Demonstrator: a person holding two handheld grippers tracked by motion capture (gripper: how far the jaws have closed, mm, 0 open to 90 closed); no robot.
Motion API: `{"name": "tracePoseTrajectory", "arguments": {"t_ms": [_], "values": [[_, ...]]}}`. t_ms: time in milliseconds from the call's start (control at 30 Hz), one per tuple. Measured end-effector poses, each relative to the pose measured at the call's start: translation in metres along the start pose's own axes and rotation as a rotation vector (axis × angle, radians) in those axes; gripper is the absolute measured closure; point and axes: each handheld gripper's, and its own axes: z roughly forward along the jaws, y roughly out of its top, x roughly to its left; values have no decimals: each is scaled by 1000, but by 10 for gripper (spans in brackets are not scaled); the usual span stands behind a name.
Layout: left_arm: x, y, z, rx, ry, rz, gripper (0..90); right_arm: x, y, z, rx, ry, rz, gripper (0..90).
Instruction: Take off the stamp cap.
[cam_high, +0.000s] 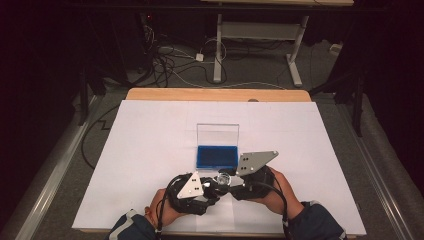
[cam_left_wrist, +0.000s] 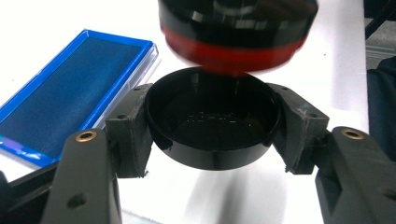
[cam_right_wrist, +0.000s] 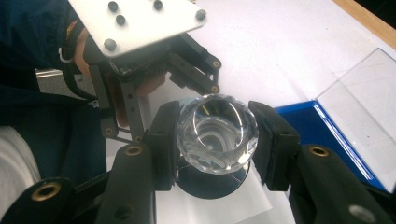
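Observation:
My left gripper (cam_left_wrist: 212, 128) is shut on a round black cap (cam_left_wrist: 212, 122), its hollow side facing up. Just above the cap hangs the black-and-red body (cam_left_wrist: 236, 32) of a stamp-like piece, blurred and close to the cap's rim. My right gripper (cam_right_wrist: 217, 140) is shut on that piece's clear faceted knob (cam_right_wrist: 217, 133), with the black cap (cam_right_wrist: 210, 184) showing beneath it. In the high view both grippers meet near the table's front, the left gripper (cam_high: 212, 186) beside the right gripper (cam_high: 227, 181). I cannot tell whether cap and body touch.
A blue pad (cam_high: 217, 156) lies in a case just beyond the grippers, its clear lid (cam_high: 217, 134) standing upright behind it. A white sheet (cam_high: 150, 150) covers the table; a wooden edge (cam_high: 215, 94) shows at the far side. Cables and a desk frame (cam_high: 260, 35) lie beyond.

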Motion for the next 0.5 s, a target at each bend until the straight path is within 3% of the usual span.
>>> {"name": "tracePoseTrajectory", "arguments": {"t_ms": [267, 500], "values": [[3, -3, -5, 3, 8, 15, 362, -5, -2, -8, 5, -28, 6, 563], [9, -7, -14, -15, 37, -15, 363, -7, -4, -13, 7, -39, 13, 563]]}}
